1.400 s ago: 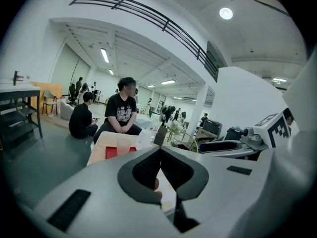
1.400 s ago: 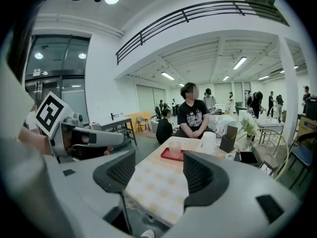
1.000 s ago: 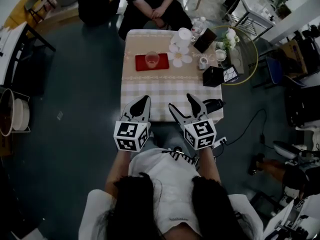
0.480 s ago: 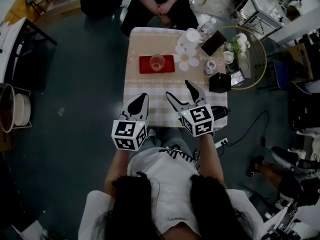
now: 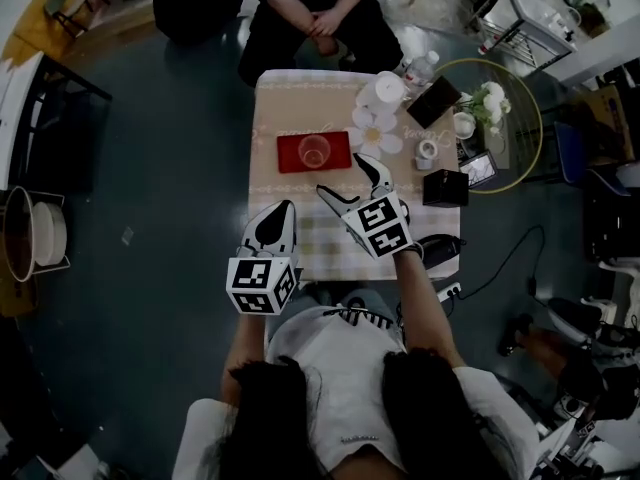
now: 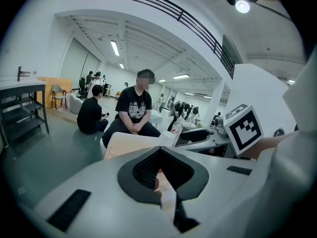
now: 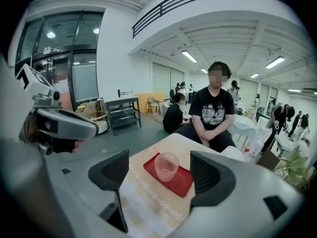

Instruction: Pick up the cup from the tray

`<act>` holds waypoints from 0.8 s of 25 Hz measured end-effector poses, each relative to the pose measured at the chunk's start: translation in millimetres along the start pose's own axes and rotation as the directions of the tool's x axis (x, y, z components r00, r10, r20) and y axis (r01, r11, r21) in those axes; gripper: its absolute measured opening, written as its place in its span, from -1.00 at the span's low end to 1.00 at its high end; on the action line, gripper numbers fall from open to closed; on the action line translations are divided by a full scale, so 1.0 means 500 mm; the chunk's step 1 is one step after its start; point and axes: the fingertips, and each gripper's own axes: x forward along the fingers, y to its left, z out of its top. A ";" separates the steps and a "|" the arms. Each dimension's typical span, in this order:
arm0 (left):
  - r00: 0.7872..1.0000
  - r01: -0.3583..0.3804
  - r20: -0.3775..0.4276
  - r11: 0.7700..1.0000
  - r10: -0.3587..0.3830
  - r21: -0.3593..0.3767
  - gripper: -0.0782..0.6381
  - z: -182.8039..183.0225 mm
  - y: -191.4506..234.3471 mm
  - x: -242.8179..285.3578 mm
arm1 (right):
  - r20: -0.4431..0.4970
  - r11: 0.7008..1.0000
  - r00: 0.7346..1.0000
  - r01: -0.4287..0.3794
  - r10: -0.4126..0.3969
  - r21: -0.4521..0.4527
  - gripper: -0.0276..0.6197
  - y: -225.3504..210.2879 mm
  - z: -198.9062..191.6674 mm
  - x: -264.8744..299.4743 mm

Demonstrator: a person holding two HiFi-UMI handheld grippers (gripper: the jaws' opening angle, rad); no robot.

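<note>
A clear cup (image 5: 314,151) stands upright on a red tray (image 5: 290,158) at the middle of the table's far half. My right gripper (image 5: 345,176) hovers over the table just short of the tray. Its jaws are opening, with nothing between them. In the right gripper view the cup (image 7: 166,166) and tray (image 7: 184,183) lie straight ahead, framed by that gripper (image 7: 161,171), which does not touch the cup. My left gripper (image 5: 283,209) stays back at the table's near edge, and in its own view the left gripper (image 6: 159,149) is shut and empty.
The table (image 5: 300,240) has a checked cloth. Right of the tray lie a white flower-shaped piece (image 5: 378,136), a white cylinder (image 5: 388,89), small cups and a black box (image 5: 444,187). A person (image 5: 315,8) sits at the far side. A round glass side table (image 5: 524,128) stands to the right.
My right gripper has moved forward over the table toward the tray, and its jaws stand wider. The left gripper has stayed near the table's front edge.
</note>
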 end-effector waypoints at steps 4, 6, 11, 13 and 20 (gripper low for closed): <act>1.000 -0.013 -0.017 0.999 0.012 -0.031 -0.76 -0.008 0.015 0.023 | -0.038 0.999 0.999 -0.039 0.038 -0.028 0.24 -0.009 0.003 0.060; 0.999 -0.022 -0.026 0.999 0.021 -0.041 -0.76 -0.012 0.021 0.032 | -0.063 0.997 0.997 -0.055 0.051 -0.058 0.25 -0.014 0.003 0.087; 0.998 -0.040 -0.048 0.997 0.037 -0.062 -0.76 -0.022 0.032 0.055 | -0.121 0.990 0.990 -0.091 0.078 -0.105 0.27 -0.021 -0.013 0.146; 0.998 -0.048 -0.053 0.996 0.044 -0.070 -0.76 -0.026 0.037 0.065 | -0.141 0.988 0.986 -0.105 0.089 -0.116 0.27 -0.024 -0.024 0.169; 0.994 -0.087 -0.082 0.990 0.078 -0.107 -0.76 -0.045 0.062 0.080 | -0.153 0.983 0.982 -0.132 0.113 -0.126 0.29 -0.031 -0.045 0.232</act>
